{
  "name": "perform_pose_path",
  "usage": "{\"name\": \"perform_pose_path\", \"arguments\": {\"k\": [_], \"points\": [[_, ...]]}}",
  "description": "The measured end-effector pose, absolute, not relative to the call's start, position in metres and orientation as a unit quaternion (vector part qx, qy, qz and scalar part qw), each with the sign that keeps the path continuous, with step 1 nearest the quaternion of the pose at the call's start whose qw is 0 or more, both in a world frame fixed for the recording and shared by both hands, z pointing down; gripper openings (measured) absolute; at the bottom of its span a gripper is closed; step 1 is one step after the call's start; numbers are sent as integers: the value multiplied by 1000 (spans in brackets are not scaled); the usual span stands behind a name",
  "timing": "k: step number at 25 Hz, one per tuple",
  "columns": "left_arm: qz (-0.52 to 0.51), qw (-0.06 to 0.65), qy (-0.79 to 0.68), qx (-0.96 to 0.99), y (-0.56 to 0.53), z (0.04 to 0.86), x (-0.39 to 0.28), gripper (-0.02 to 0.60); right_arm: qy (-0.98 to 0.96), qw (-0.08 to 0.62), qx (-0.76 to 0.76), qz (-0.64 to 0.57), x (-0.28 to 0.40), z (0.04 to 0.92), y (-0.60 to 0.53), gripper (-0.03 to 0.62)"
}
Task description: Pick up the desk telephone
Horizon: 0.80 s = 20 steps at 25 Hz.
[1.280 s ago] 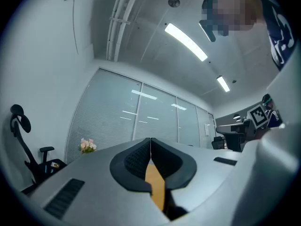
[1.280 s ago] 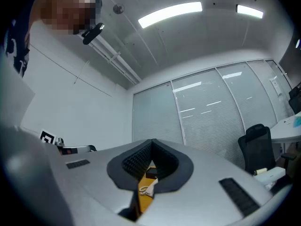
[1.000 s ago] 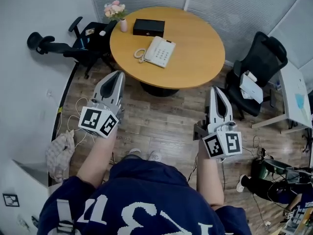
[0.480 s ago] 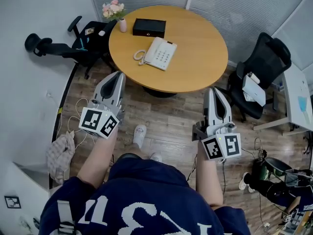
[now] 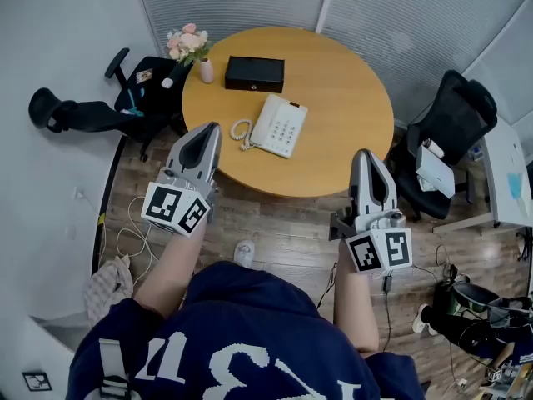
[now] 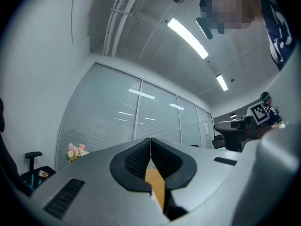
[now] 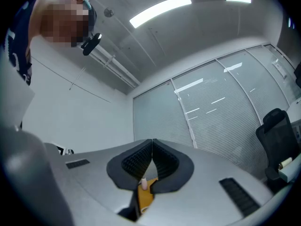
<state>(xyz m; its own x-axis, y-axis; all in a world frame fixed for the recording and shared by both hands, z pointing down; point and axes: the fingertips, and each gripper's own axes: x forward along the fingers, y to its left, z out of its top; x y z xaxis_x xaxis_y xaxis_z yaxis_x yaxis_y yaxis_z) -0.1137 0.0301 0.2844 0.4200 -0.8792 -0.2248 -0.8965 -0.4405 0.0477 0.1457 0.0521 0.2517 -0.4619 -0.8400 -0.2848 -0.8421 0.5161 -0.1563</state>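
The left hand-held gripper (image 5: 208,130) has its jaws pressed together with nothing between them. In the left gripper view the two black pads meet along one line (image 6: 150,147), and only a sliver of orange wood shows in the gap below them. The right hand-held gripper (image 5: 366,153) is closed and empty in the same way (image 7: 152,147). The gap under its pads shows the same wood and a small pale vase.

In the head view both point forward toward a round wooden tabletop (image 5: 341,115). The left tip overlaps the near left edge of it, and the right tip sits just at the near right edge. Each is carried on a bare forearm of the person in a dark blue shirt (image 5: 250,332).

The desk telephone (image 5: 279,126) lies on the tabletop toward the near left, white, handset in its cradle. Its coiled cord (image 5: 241,130) is bunched against its left side. It is nearer to the left hand-held gripper than to the right and apart from both. Behind it are a black box (image 5: 255,73) and, at the far left rim, a small vase of pink flowers (image 5: 190,44).

Black office chairs stand to the left (image 5: 125,107) and right (image 5: 445,132) of the table, on a wood floor (image 5: 283,223).
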Motion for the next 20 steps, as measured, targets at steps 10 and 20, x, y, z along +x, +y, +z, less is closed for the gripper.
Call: {"name": "perform_pose_path", "arguments": {"k": [10, 20], "points": [[114, 21, 484, -867, -59, 293, -141, 17, 832, 147, -535, 8, 112, 256, -17, 28], [109, -26, 486, -866, -81, 331, -159, 17, 829, 111, -548, -8, 106, 278, -41, 28]]}}
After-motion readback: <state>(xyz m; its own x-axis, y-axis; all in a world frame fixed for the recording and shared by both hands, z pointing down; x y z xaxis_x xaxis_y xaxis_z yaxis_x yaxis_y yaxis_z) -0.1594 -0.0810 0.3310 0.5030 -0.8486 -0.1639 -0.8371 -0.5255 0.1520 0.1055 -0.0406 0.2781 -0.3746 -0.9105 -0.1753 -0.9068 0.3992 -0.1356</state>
